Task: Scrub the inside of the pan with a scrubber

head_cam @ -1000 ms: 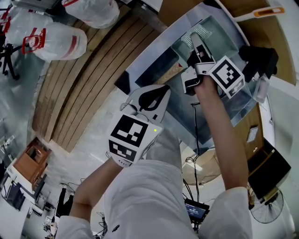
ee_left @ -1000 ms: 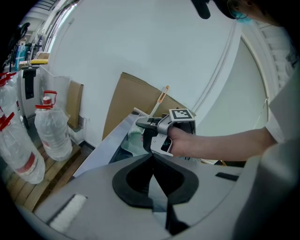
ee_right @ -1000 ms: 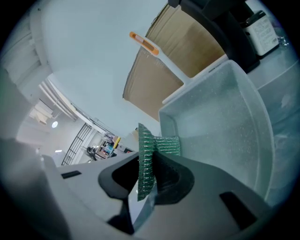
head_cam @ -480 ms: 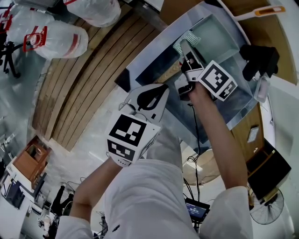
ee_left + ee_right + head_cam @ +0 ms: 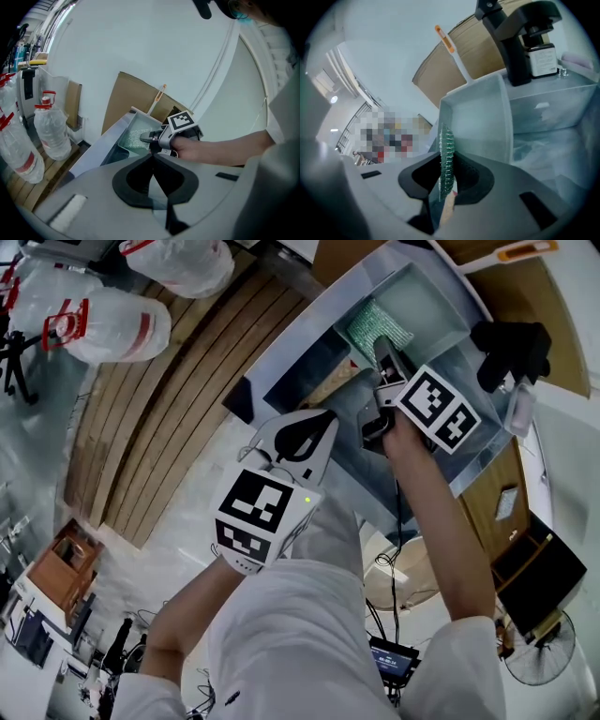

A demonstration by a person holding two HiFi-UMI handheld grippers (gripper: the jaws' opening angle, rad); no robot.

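A rectangular metal pan [image 5: 433, 298] sits in the steel sink [image 5: 309, 357]. Against its near-left part lies a green mesh scrubber [image 5: 370, 322], and my right gripper [image 5: 382, 343] is shut on it. In the right gripper view the scrubber [image 5: 446, 159] stands edge-on between the jaws, with the pan [image 5: 480, 117] just ahead. My left gripper [image 5: 319, 423] hangs shut and empty in front of the sink, apart from the pan. The left gripper view shows its jaws closed together, with the right gripper [image 5: 149, 136], the scrubber [image 5: 133, 137] and the pan [image 5: 129, 123] beyond.
A black pump dispenser [image 5: 511, 345] [image 5: 525, 37] stands behind the pan. An orange-tipped brush [image 5: 525, 253] [image 5: 446, 41] leans on cardboard by the wall. Large water bottles [image 5: 103, 320] [image 5: 49, 136] stand on wooden planks [image 5: 169, 390] to the left of the sink.
My right gripper has drawn the scrubber back across the pan toward its near-left side, and more of the green mesh now shows. The left gripper has stayed put.
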